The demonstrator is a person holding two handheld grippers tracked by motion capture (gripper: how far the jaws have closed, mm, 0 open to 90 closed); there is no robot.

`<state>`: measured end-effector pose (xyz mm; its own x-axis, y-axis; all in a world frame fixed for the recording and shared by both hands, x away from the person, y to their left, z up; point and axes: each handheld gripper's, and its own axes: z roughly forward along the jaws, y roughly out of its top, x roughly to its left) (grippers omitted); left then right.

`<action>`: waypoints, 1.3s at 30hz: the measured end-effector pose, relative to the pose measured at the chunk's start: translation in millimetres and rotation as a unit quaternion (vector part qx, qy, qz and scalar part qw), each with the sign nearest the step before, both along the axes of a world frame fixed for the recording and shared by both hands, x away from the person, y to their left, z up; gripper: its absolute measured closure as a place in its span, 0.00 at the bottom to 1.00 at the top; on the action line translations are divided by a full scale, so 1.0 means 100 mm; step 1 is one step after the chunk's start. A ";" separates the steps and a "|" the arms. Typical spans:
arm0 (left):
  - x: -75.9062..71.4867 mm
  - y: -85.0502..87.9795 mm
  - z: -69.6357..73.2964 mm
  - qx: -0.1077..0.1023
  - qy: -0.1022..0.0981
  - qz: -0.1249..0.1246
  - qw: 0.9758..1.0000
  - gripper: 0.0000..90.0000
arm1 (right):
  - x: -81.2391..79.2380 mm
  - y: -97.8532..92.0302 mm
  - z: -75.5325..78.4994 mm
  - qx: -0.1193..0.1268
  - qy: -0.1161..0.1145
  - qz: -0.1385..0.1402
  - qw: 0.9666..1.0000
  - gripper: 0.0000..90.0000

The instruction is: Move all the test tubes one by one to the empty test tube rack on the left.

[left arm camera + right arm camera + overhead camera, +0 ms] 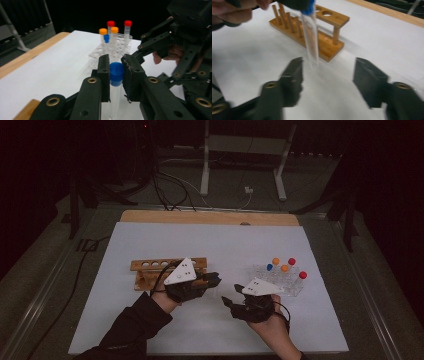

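Observation:
My left gripper (116, 65) is shut on the blue cap of a clear plastic tube (114, 100), which hangs down below its jaws. In the high view the left gripper (215, 279) sits just right of a wooden tube rack (148, 266). My right gripper (328, 67) is open with nothing between its jaws, and the hanging tube (310, 37) is just ahead of it, in front of the wooden rack (329, 42). The right gripper (230, 296) is a short way from the left one, pointing toward it.
A clear plastic rack (295, 287) at the right holds several tubes with orange, red and blue caps (111, 24). A white sheet (210, 245) covers the table, with a wooden edge (210, 217) at the far side. Cables and a stand lie on the floor beyond.

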<state>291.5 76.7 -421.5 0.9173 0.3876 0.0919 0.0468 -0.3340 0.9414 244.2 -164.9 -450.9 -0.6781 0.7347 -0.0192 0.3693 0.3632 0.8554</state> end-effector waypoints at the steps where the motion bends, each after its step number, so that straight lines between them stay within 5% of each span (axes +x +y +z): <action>1: 0.01 0.02 0.01 -0.001 0.001 0.002 1.000 0.87 | 0.00 -0.01 0.00 -0.001 0.000 -0.002 1.000 0.35; 2: 0.02 0.03 0.02 0.000 -0.003 0.007 1.000 0.87 | 0.01 -0.01 0.00 0.001 -0.003 -0.008 1.000 0.27; 14: 0.18 0.21 0.20 -0.013 -0.014 0.049 0.999 0.87 | 0.02 -0.04 0.03 0.012 0.000 -0.016 1.000 0.00; 30: 0.44 0.40 0.35 -0.020 -0.033 0.112 0.993 0.87 | 0.00 -0.11 0.05 0.031 -0.011 -0.005 0.999 0.00; 39: 0.62 0.44 0.24 -0.016 -0.023 0.148 0.989 0.87 | 0.01 -0.13 0.06 0.039 -0.012 -0.007 0.999 0.00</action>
<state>353.5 120.7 -397.4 0.7583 0.6418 0.1140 0.0956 -0.2826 0.9545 245.1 -177.7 -445.1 -0.6678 0.7440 0.0217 0.3524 0.2904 0.8896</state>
